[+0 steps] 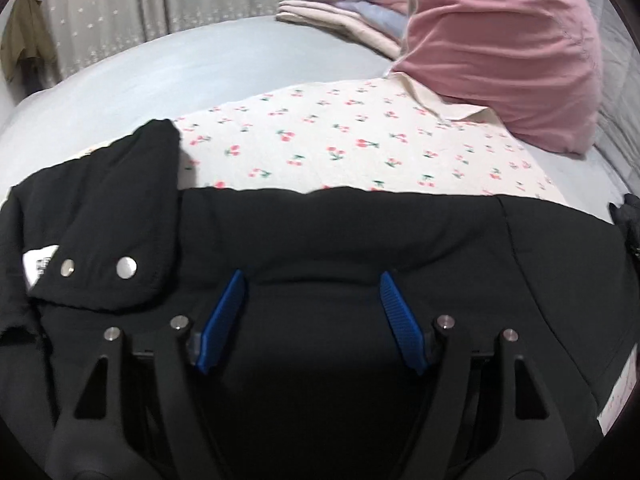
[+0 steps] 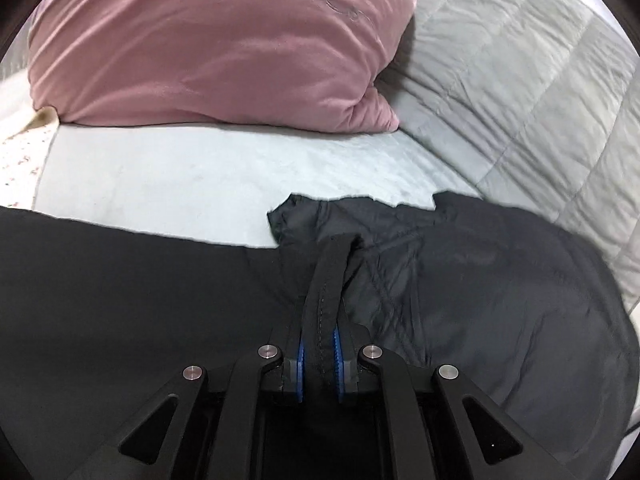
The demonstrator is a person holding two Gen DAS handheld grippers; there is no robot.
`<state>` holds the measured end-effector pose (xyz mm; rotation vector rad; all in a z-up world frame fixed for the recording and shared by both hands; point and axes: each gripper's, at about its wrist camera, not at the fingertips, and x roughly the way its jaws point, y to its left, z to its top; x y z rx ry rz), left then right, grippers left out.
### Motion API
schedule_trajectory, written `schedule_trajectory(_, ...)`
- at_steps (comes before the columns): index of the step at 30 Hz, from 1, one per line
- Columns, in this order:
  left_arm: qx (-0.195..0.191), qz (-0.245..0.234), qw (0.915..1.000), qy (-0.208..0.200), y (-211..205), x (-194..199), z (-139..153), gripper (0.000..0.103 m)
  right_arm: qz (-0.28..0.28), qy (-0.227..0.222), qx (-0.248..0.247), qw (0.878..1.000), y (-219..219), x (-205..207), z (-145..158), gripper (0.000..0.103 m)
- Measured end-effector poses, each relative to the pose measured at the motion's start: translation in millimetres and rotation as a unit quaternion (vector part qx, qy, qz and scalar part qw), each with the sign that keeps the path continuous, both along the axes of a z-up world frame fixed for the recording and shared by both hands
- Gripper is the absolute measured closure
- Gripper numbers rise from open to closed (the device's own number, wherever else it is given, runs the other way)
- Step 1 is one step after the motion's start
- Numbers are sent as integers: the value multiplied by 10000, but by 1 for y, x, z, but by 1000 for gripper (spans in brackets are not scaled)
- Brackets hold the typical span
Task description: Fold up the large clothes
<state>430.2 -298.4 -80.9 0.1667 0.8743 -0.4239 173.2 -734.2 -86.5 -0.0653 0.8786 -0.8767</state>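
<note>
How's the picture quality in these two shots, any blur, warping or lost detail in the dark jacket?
Left wrist view: strong fisheye bending, dark corners; the black jacket goes near featureless between the open left gripper, though its snaps glint. Right wrist view: same warping; jacket folds stay readable, and the right gripper and pink pillow look sharp.

Garment (image 1: 340, 232) on bed (image 1: 160, 76); pillow (image 2: 216, 48) behind it, quilt (image 2: 520, 80) right

A pink pillow (image 1: 500, 52) is seen on the bed (image 1: 160, 76), beside a cherry-print cloth (image 1: 340, 148) (folded laundry (image 1: 348, 12) stacked behind).
</note>
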Motion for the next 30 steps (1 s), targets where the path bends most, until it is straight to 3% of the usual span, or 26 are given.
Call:
schedule_trajectory(3,-27,-60,10000,42,4,-17,13,31,12,-427,280,9987,-5,-8,20,89)
schedule_trajectory(4,-204,-214,9995,104,8,-28,19,31,-7,-633,454,9970,-7,-18,29,81)
schedule_trajectory(6,-426,-395,9983,60,20,-52,32,30,21,-935,819,9922,-8,-36,46,56)
schedule_trajectory(7,-454,-434,9980,4,26,-66,38,30,33,-1164,1023,9879,-8,-53,54,37)
schedule_trajectory(8,-507,-455,9977,-41,31,-76,44,27,62,-1379,1184,9833,-5,-68,62,31)
schedule_trajectory(11,-775,-409,9961,-74,54,-108,62,18,166,-1883,1787,9656,0,-110,76,31)
schedule_trajectory(14,-1104,-338,9932,124,77,-132,70,17,23,-2221,2513,9421,9,-140,72,28)
schedule_trajectory(16,-1246,-144,9917,299,93,-143,70,16,-61,-2254,3022,9262,14,-145,57,28)
schedule_trajectory(18,-1184,-52,9923,370,102,-151,69,16,-207,-2120,3348,9179,21,-143,37,28)
schedule_trajectory(21,-1135,78,9930,302,119,-165,70,16,-591,-2002,3192,9244,24,-136,15,28)
schedule_trajectory(26,-786,372,9960,210,135,-170,65,16,-835,-2564,2851,9198,20,-121,12,31)
schedule_trajectory(27,-735,445,9961,187,137,-170,63,16,-831,-2636,2815,9189,20,-117,13,38)
schedule_trajectory(28,-678,539,9961,159,139,-170,62,16,-816,-2687,2781,9186,20,-113,14,64)
schedule_trajectory(29,-646,580,9961,148,142,-172,62,16,-822,-2689,2816,9174,19,-107,16,82)
schedule_trajectory(30,-614,597,9962,140,144,-174,62,16,-872,-2722,2853,9148,20,-105,21,85)
